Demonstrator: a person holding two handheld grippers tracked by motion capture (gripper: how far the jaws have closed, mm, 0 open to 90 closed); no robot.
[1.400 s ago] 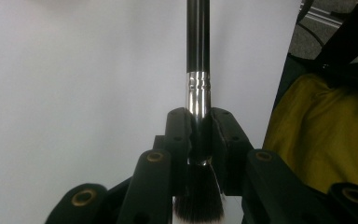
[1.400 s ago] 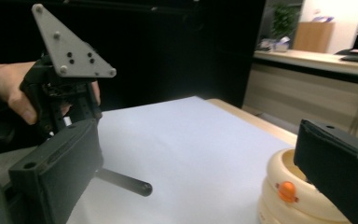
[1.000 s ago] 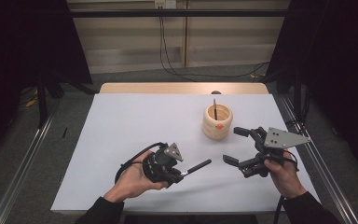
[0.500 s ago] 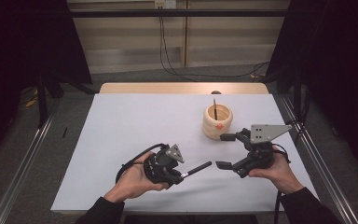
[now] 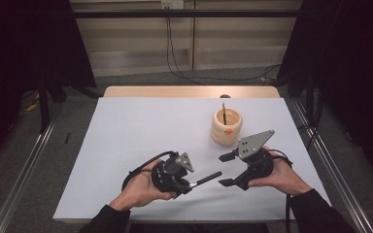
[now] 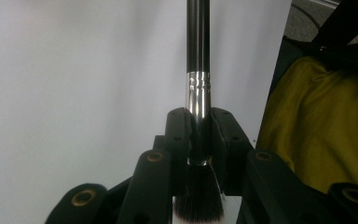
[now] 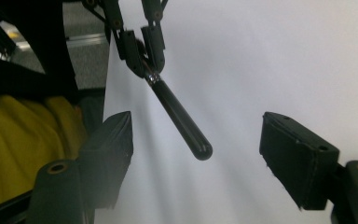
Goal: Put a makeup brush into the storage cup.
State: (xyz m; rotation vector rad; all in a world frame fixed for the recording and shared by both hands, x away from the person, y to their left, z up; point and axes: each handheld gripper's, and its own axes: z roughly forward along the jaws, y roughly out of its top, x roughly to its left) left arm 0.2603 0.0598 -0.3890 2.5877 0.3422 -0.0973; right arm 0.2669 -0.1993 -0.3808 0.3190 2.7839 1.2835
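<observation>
Black and slim, the brush [image 5: 205,179] is the thing in hand: the left gripper [image 5: 190,184] has its jaws clamped on the silver ferrule, as the left gripper view makes plain, where the shiny collar [image 6: 198,95] sits pinched between the two black pads and the dark bristles [image 6: 199,198] spread out below them, toward the camera. From that grip the black handle runs straight out ahead over the white table [image 5: 141,131]. In the high view the left gripper lies low at the near middle of the table, held in the person's left hand [image 5: 138,189], and the handle points toward the right gripper [image 5: 226,170], its rounded end just short of that gripper's jaws. The right gripper, in the person's right hand [image 5: 277,174], faces the brush from the right with its jaws apart; they have just been closing somewhat, yet nothing is pressed between them. In the right gripper view the handle's rounded tip [image 7: 200,150] hangs in the gap between the two pads, nearer the left one, touching neither, with the left gripper's jaws seen farther off at the top holding the other end. Behind the right gripper, well apart from the brush, stands a pale wooden cup [image 5: 226,127] with a thin dark stick [image 5: 224,112] upright inside it and a small orange mark on its wall. A yellow cloth [image 6: 317,135] shows at the table's edge in both gripper views.
</observation>
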